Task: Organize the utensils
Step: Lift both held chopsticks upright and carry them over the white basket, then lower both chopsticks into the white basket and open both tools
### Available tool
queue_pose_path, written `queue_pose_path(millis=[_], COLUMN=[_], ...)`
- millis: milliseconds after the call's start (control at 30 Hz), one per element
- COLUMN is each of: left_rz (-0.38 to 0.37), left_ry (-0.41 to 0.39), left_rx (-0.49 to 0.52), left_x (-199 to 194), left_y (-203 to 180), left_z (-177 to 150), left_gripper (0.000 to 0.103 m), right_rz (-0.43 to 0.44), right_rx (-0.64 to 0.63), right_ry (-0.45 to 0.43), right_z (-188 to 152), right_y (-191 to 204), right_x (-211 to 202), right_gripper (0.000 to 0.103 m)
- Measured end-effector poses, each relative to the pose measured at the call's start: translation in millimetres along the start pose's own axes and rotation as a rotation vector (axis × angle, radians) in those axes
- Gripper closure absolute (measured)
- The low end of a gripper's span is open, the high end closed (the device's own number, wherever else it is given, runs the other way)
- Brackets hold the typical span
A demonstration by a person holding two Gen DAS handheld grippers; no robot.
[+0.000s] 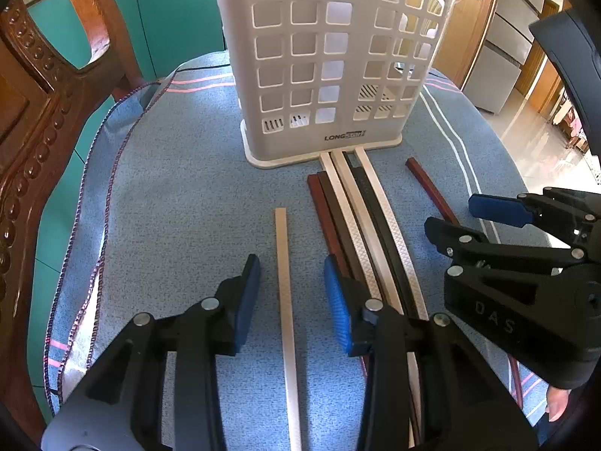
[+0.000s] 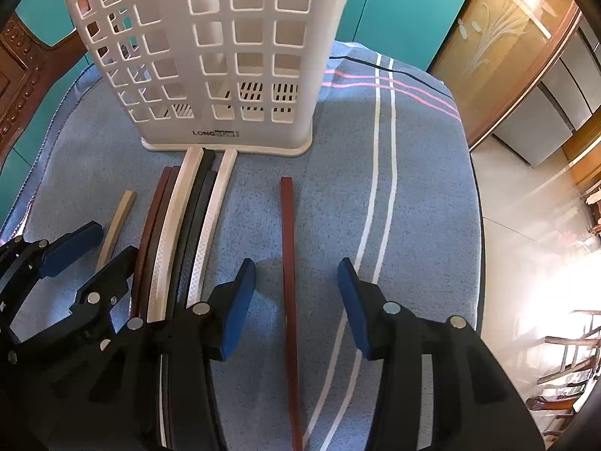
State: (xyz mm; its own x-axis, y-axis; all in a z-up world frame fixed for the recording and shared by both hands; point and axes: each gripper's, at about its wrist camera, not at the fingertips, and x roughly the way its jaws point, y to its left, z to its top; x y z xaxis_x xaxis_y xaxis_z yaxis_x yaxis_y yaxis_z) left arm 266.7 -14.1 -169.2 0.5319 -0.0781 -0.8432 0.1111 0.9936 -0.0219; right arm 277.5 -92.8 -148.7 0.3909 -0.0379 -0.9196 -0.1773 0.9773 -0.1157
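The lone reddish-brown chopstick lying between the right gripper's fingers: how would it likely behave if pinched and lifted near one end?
The reddish-brown chopstick looks straight and square-edged, so probably stiff and unlikely to roll on the blue cloth. It is long and thin, so an end grip by the right gripper may let it pivot. Its glossy surface could slip between the pads.

Both tools black plastic w/ linkage arms, round silver rivets at pivots. Left gripper point(image 1: 291, 297): blue ribbed pads point(image 1: 338, 304) on fingers. Right gripper point(image 2: 296, 300): same blue pads point(image 2: 240, 300); "DAS" embossed on its body, seen in left wrist view.
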Motion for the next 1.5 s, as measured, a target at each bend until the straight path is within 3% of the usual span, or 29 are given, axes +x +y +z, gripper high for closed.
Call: queue_pose_path(millis=[100,233,500,567,667,700,733,833,967,1233,1500], left_rz=[0.003,0.019,0.035,0.031,0.016,0.010,0.014,0.018,-0.046,-0.147,-0.166], left_ry=[-0.002,-0.003,-0.039,-0.044,-0.052,-0.050,-0.044,-0.025,0.007,-0.129,-0.362], left_rx=[0.002,-0.014,-0.028,-0.024,-0.007,-0.006,-0.006,-0.029,-0.128,-0.145,-0.110], left_x=[0,3,1,0,-1,-1,-2,0,-3,-83,-195], left_y=[-1,1,0,3,4,5,6,12,27,24,19], left_z=[0,1,-6,-7,-8,-9,-9,-3,1,8,38], left_gripper=[0.065,0.054,0.053,0.053,0.054,0.056,0.065,0.095,0.096,0.096,0.096], right_rz=[0.016,0.009,0.044,0.060,0.098,0.109,0.108,0.146,0.188,0.359,0.532], right_rx=[0.022,0.019,0.032,0.025,0.015,0.008,0.007,0.019,0.057,0.127,0.118], right_ry=[-0.005,0.003,-0.006,-0.005,-0.008,-0.013,-0.015,-0.023,-0.039,-0.220,-0.486], right_z=[1,5,8,7,6,6,6,5,5,-4,6], right_y=[-3,-5,-18,-21,-25,-26,-26,-34,-55,-105,-127], right_x=[1,2,8,9,9,8,8,9,-1,-78,-191], right_gripper=[0.056,0.053,0.049,0.052,0.071,0.088,0.096,0.097,0.097,0.096,0.096])
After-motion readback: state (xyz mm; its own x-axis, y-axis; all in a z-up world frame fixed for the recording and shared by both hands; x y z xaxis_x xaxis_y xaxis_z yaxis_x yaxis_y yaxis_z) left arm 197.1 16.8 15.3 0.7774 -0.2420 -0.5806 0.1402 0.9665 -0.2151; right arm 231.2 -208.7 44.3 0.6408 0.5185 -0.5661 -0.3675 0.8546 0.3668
